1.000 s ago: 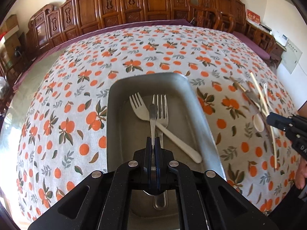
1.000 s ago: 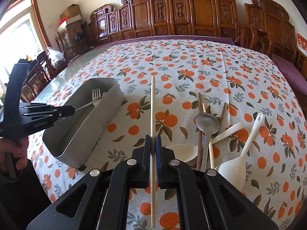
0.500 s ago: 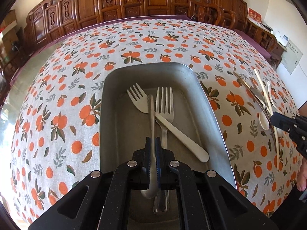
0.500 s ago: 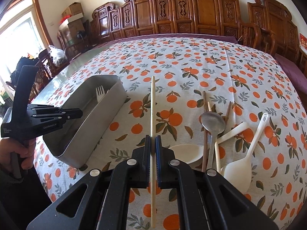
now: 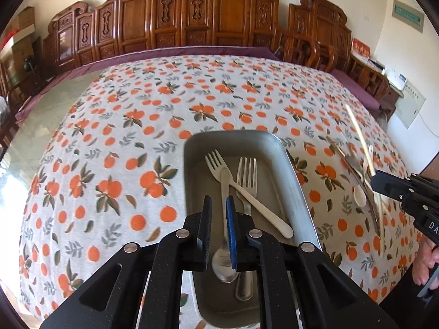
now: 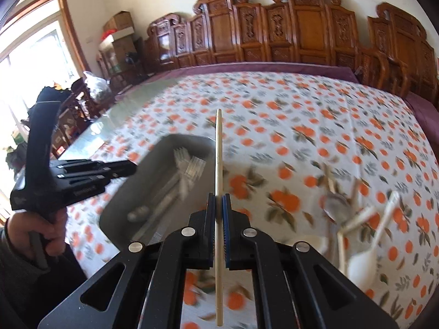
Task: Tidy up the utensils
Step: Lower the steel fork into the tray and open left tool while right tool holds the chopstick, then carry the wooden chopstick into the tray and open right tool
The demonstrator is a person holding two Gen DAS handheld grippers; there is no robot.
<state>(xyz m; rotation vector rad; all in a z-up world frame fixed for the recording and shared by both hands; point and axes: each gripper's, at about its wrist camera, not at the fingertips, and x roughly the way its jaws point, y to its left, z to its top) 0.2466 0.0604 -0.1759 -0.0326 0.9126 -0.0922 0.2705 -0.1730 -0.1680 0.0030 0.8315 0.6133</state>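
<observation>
My left wrist view alone shows clearly the metal tray's (image 5: 241,139) contents: a metal spoon (image 5: 225,257) lying released over two forks. My left gripper (image 5: 218,220) tilts down above it, jaws just parting, narrow. My right gripper (image 6: 218,211) clamps a pale chopstick (image 6: 218,148) beside the tray's right rim.

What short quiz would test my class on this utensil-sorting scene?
1. What does the right tool grip?
2. How many forks lie in the metal tray: A one, B two, C four?
3. True or false: the metal tray holds no spoon.

Key:
1. A chopstick.
2. B: a white fork and a metal fork.
3. False: a metal spoon lies in it.
</observation>
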